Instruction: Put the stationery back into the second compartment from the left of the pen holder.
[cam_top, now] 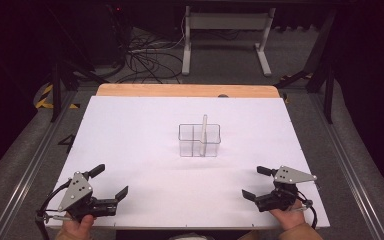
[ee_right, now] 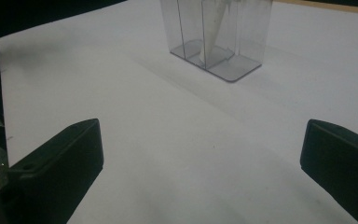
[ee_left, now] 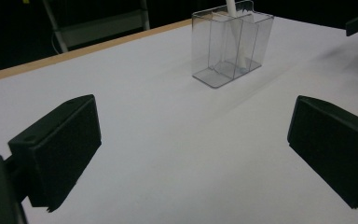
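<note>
Near the middle of the white tabletop (cam_top: 130, 130), a bit toward the far edge, stands a clear divided container (cam_top: 199, 140) with a white stick (cam_top: 204, 129) leaning upright in one compartment. Left gripper (cam_top: 112, 181) at near-left corner, right gripper (cam_top: 258, 182) at near-right corner, both spread wide, empty, well apart from the container. Nothing between. Gripper views show its partitions; high view adds cables (cam_top: 145, 57) and a white desk frame (cam_top: 225, 35) on the floor beyond.

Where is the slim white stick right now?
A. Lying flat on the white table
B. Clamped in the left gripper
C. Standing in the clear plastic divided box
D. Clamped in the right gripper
C: the slim white stick stands leaning inside the clear plastic divided box, while the left gripper and right gripper sit open and apart from it.
</note>
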Tool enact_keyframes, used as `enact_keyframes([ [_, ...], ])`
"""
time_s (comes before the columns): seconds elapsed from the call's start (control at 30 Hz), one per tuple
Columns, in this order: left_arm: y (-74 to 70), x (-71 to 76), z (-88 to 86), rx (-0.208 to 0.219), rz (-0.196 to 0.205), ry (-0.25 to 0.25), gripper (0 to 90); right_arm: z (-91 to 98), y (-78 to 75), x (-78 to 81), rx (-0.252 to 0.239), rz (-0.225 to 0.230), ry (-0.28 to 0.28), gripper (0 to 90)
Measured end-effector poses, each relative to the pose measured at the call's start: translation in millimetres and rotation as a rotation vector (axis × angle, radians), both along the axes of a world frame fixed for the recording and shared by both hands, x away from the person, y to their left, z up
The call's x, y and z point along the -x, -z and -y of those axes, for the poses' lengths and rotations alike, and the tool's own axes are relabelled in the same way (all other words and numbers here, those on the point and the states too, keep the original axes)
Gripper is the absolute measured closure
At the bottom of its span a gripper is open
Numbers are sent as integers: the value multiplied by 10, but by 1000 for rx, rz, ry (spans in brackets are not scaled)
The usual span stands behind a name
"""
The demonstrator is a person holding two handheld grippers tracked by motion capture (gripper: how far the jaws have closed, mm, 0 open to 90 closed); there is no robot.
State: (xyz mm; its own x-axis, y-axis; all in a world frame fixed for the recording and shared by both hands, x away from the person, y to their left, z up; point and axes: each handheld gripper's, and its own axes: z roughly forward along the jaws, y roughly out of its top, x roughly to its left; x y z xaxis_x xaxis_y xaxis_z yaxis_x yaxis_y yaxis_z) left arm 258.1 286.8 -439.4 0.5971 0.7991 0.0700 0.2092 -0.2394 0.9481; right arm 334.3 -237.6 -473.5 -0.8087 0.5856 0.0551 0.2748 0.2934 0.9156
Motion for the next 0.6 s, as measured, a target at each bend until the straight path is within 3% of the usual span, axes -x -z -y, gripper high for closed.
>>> enact_keyframes([
  [0.1,26,-26,-18,-10,5,-4,35,-48,33,-34,46,16,-7,0],
  [0.47,31,-42,-38,-10,5,-9,35,-76,33,-11,40,28,3,0],
  [0.6,33,-38,-32,11,-5,-15,35,-73,26,-4,40,36,2,0],
])
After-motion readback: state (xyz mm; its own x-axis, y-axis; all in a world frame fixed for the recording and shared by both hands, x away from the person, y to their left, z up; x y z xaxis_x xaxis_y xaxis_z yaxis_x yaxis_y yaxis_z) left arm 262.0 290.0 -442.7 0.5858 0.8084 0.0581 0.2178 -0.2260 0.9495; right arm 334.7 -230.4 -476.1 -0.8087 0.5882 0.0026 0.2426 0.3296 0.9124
